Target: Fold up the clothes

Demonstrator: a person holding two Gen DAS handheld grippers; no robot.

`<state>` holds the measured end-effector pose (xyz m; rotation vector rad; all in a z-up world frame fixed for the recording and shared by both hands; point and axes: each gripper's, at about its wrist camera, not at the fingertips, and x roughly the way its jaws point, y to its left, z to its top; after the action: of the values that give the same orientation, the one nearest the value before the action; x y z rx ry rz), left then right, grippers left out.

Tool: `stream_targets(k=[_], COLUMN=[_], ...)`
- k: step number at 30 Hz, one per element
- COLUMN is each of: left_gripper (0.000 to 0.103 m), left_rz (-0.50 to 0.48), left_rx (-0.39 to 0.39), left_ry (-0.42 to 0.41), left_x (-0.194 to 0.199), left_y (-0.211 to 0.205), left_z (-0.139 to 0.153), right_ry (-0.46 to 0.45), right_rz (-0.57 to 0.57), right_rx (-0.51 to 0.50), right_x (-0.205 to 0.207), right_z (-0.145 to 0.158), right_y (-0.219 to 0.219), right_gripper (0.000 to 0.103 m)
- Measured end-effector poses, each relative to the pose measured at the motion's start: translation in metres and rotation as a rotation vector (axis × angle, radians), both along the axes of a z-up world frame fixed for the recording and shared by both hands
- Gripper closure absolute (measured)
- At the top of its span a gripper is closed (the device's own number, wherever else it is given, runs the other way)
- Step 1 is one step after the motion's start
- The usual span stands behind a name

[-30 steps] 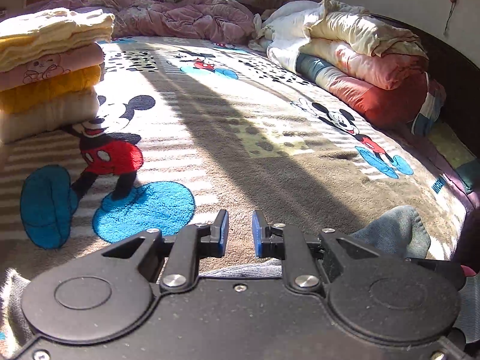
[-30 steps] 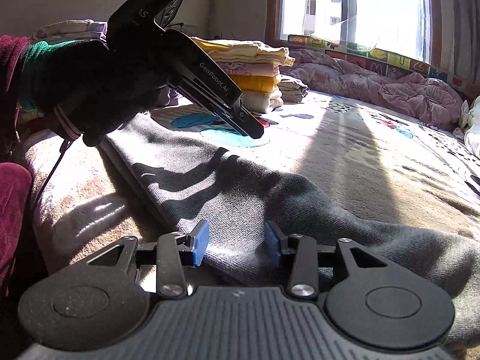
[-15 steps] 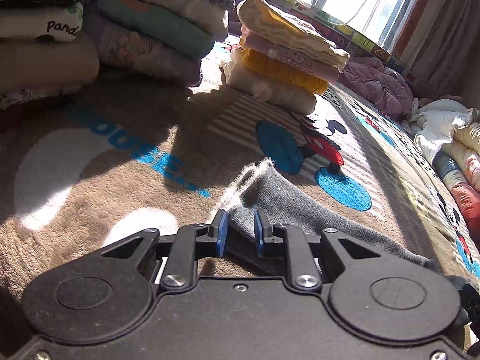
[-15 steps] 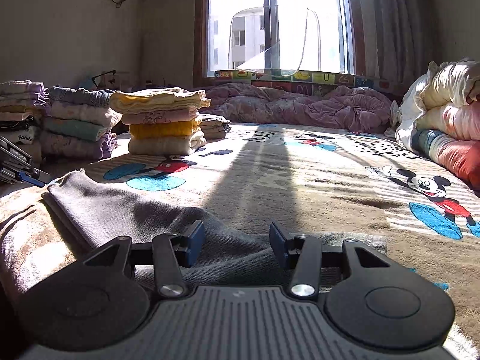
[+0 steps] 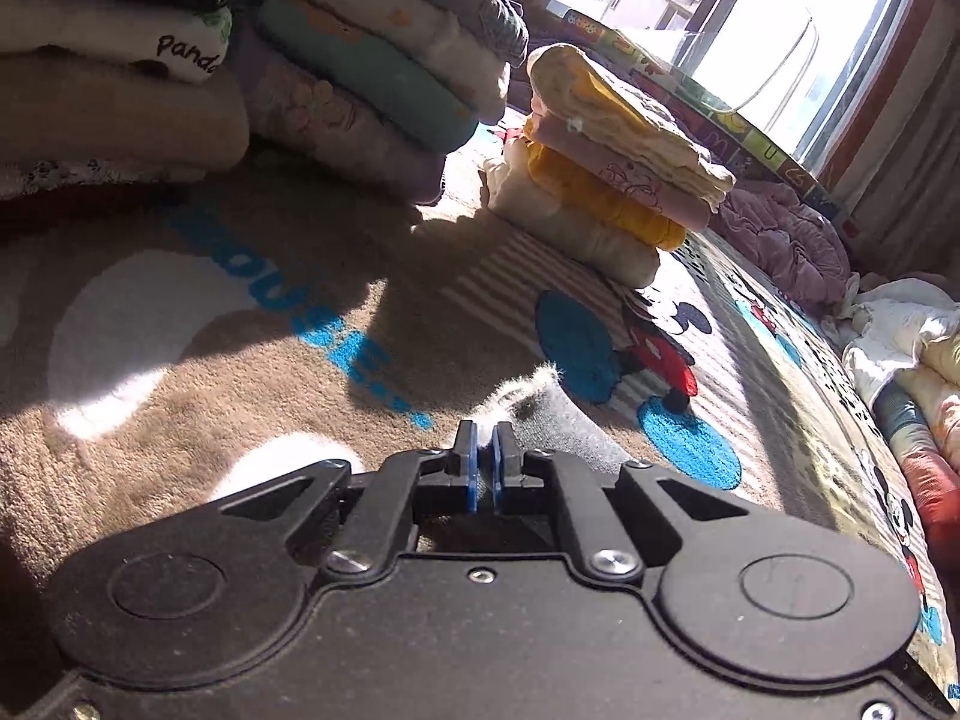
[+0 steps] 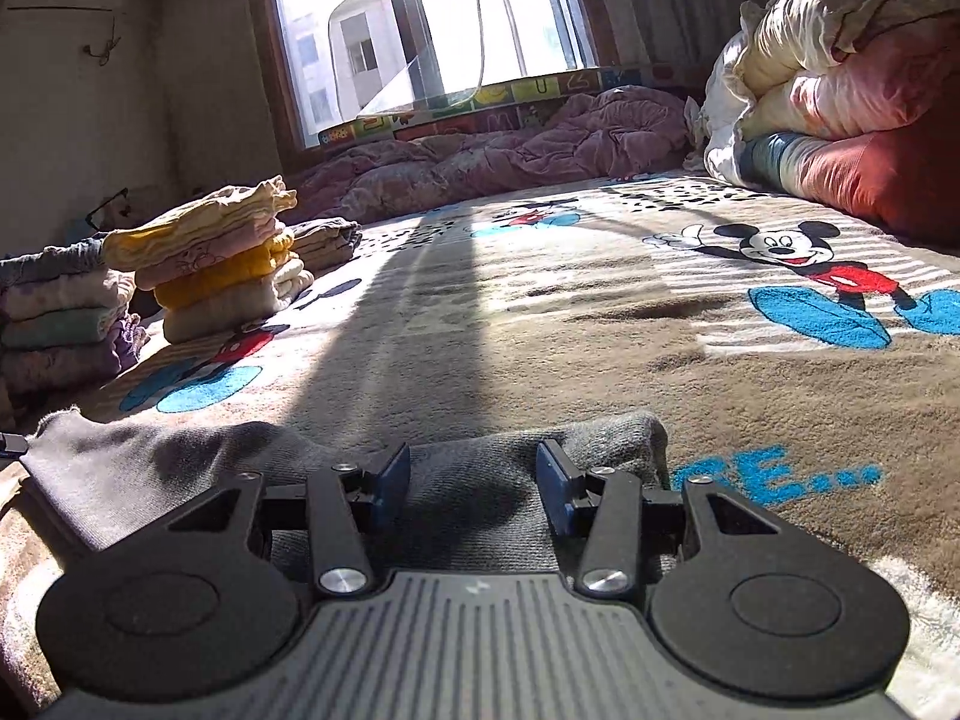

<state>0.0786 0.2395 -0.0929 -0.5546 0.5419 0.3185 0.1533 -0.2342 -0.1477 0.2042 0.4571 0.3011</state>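
A grey garment [image 6: 180, 462] lies folded in a long strip across the Mickey Mouse blanket [image 6: 600, 360], near my end of it. My right gripper [image 6: 474, 468] hovers open just over its right end, a blue pad on either side of the cloth. My left gripper [image 5: 485, 450] has its jaws pressed together at the garment's left corner [image 5: 546, 414], which shows sunlit and fuzzy right at the tips. A sliver of that gripper [image 6: 9, 444] shows at the same corner in the right wrist view.
A stack of folded yellow, pink and cream clothes [image 5: 600, 180] [image 6: 222, 264] stands on the blanket, with more folded stacks [image 5: 384, 72] [image 6: 60, 312] to its left. A purple quilt [image 6: 510, 150] lies under the window. Rolled bedding [image 6: 840, 90] fills the far right.
My left gripper's jaws went from slightly apart to pressed together at the garment's corner. My right gripper slid along to the garment's right end and stays open.
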Motion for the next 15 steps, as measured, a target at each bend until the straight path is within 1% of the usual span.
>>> stream_targets(k=[2, 4, 5, 6, 8, 11, 13, 15], left_gripper=[0.099, 0.099, 0.096, 0.096, 0.095, 0.095, 0.088, 0.086], left_rz=[-0.009, -0.021, -0.028, -0.040, -0.075, -0.128, -0.163, -0.198], left_rx=[0.042, 0.064, 0.072, 0.089, 0.140, 0.215, 0.265, 0.315], left_ry=[0.050, 0.084, 0.099, 0.107, 0.111, 0.116, 0.119, 0.123], left_x=[0.007, 0.013, 0.016, 0.020, 0.030, 0.045, 0.055, 0.065], left_y=[-0.002, -0.003, -0.004, -0.007, -0.016, -0.031, -0.041, -0.051], left_z=[-0.010, -0.016, -0.018, -0.019, -0.020, -0.021, -0.022, -0.022], right_ry=[0.014, 0.028, 0.030, 0.031, 0.022, -0.020, -0.082, -0.126], right_rz=[0.007, 0.015, 0.022, 0.029, 0.034, 0.042, 0.072, 0.099], right_rx=[0.033, 0.062, 0.057, 0.052, 0.038, 0.021, -0.035, -0.090], right_x=[0.002, 0.004, 0.005, 0.005, 0.003, -0.004, -0.014, -0.023], right_z=[0.000, 0.000, 0.000, 0.000, 0.002, 0.010, 0.020, 0.026], right_y=[-0.004, -0.007, -0.007, -0.006, -0.005, -0.004, 0.001, 0.006], right_gripper=[0.058, 0.055, 0.054, 0.054, 0.054, 0.054, 0.054, 0.054])
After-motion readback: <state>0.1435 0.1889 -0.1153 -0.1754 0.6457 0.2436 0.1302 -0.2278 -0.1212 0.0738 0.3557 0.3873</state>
